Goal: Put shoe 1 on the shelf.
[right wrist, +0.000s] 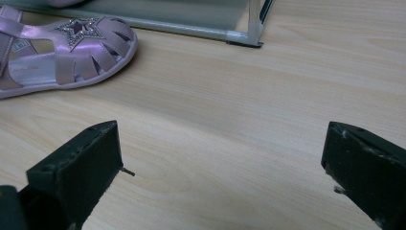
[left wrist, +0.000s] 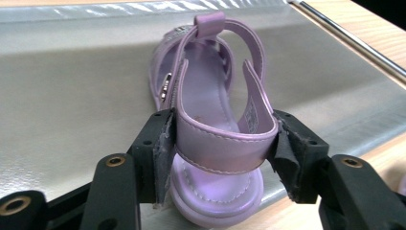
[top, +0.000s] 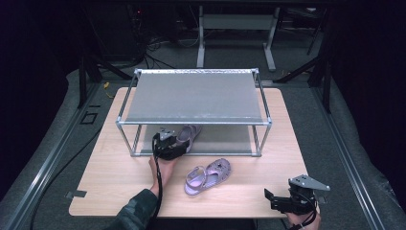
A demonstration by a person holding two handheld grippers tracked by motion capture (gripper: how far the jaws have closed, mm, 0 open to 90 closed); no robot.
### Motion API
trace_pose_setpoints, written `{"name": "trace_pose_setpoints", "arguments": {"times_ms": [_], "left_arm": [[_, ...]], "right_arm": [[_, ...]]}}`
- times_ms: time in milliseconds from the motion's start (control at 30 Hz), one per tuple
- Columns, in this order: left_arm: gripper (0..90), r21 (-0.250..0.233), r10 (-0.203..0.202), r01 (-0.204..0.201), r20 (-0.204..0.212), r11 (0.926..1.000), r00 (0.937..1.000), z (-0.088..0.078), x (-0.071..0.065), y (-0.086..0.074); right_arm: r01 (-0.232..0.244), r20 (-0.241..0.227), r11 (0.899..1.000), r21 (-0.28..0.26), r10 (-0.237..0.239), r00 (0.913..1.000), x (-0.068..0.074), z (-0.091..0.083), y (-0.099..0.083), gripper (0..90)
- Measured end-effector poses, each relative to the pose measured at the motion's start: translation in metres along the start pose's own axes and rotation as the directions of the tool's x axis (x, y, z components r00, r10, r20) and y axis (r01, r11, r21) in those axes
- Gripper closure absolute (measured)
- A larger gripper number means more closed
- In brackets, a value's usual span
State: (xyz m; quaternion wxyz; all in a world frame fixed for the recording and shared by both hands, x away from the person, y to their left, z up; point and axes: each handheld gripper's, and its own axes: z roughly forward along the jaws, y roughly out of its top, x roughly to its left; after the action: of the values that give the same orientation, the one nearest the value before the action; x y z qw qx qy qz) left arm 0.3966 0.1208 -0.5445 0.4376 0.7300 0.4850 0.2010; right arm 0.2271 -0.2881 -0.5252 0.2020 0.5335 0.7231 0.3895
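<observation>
Jaws of the left gripper [left wrist: 222, 158] are pressed against both sides of the heel strap of a lilac child's sandal with glossy, stitched faux-leather straps [left wrist: 210, 120], which is pinched between their grey, frayed pads. Its toe is pointed away from the jaws, and its sole is laid on the lower shelf of a two-tier rack made of silver metal tubes and grey fabric panels [top: 194, 98], with the rounded heel projecting just past the shelf's front edge. A loop tab is seen at the back of the ankle strap, and a small metal buckle at one side.

In the high view the left gripper [top: 168, 145] is seen at the front of the rack's lower tier, held by a hand [top: 163, 170] from which a dark patterned sleeve runs back.

Jaws of the right gripper [right wrist: 222, 177] are spread wide over the bare pale wood-grain desk [right wrist: 230, 110], with nothing between them. A second lilac sandal with a glittery star on its slotted toe cap [right wrist: 62, 50] is seen lying on the desk well ahead of them and to their left, just in front of the rack. In the high view the right gripper [top: 293, 197] is seen near the desk's front right corner.
</observation>
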Motion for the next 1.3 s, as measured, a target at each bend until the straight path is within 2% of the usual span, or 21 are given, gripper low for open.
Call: {"name": "trace_pose_setpoints", "arguments": {"times_ms": [67, 133, 167, 200, 233, 300, 367, 467, 533, 667, 767, 800, 867, 967, 1100, 1300], "left_arm": [[39.1, 0.007, 0.011, -0.011, 0.017, 0.9999, 0.9998, -0.001, 0.002, -0.002], [35.3, 0.010, 0.010, -0.011, 0.070, 0.9999, 0.9975, -0.004, 0.007, -0.004], [32.2, 0.006, 0.029, -0.029, 0.079, 0.9996, 0.9964, -0.006, 0.008, -0.006], [31.4, 0.014, 0.057, -0.058, 0.061, 0.9982, 0.9965, -0.008, 0.008, -0.009], [28.6, 0.018, 0.067, -0.068, 0.072, 0.9975, 0.9951, -0.011, 0.009, -0.013], [28.5, 0.030, 0.072, -0.075, 0.074, 0.9968, 0.9946, -0.014, 0.008, -0.018], [29.5, 0.039, 0.102, -0.106, 0.085, 0.9936, 0.9911, -0.016, 0.009, -0.022], [36.0, 0.051, 0.116, -0.121, 0.089, 0.9913, 0.9892, -0.013, 0.008, -0.023], [37.6, 0.060, 0.103, -0.108, 0.090, 0.9923, 0.9906, -0.010, 0.008, -0.024], [40.3, 0.075, 0.109, -0.114, 0.071, 0.9906, 0.9916, -0.006, 0.005, -0.024], [44.9, 0.070, 0.069, -0.075, 0.084, 0.9947, 0.9940, -0.004, 0.003, -0.022], [45.0, 0.069, 0.067, -0.074, 0.094, 0.9949, 0.9934, -0.003, 0.002, -0.021], [45.3, 0.069, 0.065, -0.073, 0.102, 0.9950, 0.9926, 0.000, -0.004, -0.019], [44.3, 0.068, 0.097, -0.104, 0.098, 0.9923, 0.9905, 0.004, -0.008, -0.017], [42.6, 0.064, 0.085, -0.093, 0.107, 0.9936, 0.9906, 0.006, -0.007, -0.017], [41.8, 0.061, 0.094, -0.101, 0.101, 0.9930, 0.9904, 0.012, -0.011, -0.015]], "right_arm": [[-0.003, -0.003, 1.000, 0.004, 0.003, 1.0000, 0.000, -0.001, 0.000, 0.0], [0.001, -0.002, 1.000, 0.001, -0.001, 1.0000, 0.000, -0.002, -0.001, 0.0], [0.002, 0.000, 1.000, 0.001, -0.002, 1.0000, 0.000, -0.002, -0.002, 0.0], [-0.001, 0.002, 1.000, 0.001, 0.001, 1.0000, -0.001, -0.003, -0.002, 0.0], [-0.004, 0.001, 1.000, 0.003, 0.004, 1.0000, -0.001, -0.004, -0.003, 0.0], [-0.004, 0.005, 1.000, -0.001, 0.004, 1.0000, -0.001, -0.005, -0.003, 0.0], [-0.003, 0.004, 1.000, 0.000, 0.003, 1.0000, -0.001, -0.005, -0.004, 0.0], [-0.006, 0.002, 1.000, 0.005, 0.006, 1.0000, 0.000, -0.003, -0.003, 0.0], [0.001, 0.000, 1.000, 0.005, -0.001, 1.0000, 0.002, -0.002, -0.001, 0.0], [0.007, 0.001, 1.000, 0.010, -0.007, 1.0000, 0.003, -0.002, -0.001, 0.0], [0.004, -0.001, 1.000, 0.011, -0.004, 1.0000, 0.002, -0.002, -0.002, 0.0], [0.003, -0.002, 1.000, 0.017, -0.003, 1.0000, 0.002, -0.002, -0.001, 0.0], [0.001, -0.004, 1.000, 0.006, -0.001, 1.0000, 0.002, -0.002, -0.001, 0.0], [0.001, -0.004, 1.000, 0.005, -0.001, 1.0000, 0.003, -0.002, -0.001, 0.0], [0.001, -0.007, 1.000, 0.006, -0.001, 1.0000, 0.003, -0.002, 0.000, 0.0], [-0.004, -0.017, 1.000, -0.004, 0.004, 0.9998, 0.003, 0.001, 0.000, 0.0]]}}
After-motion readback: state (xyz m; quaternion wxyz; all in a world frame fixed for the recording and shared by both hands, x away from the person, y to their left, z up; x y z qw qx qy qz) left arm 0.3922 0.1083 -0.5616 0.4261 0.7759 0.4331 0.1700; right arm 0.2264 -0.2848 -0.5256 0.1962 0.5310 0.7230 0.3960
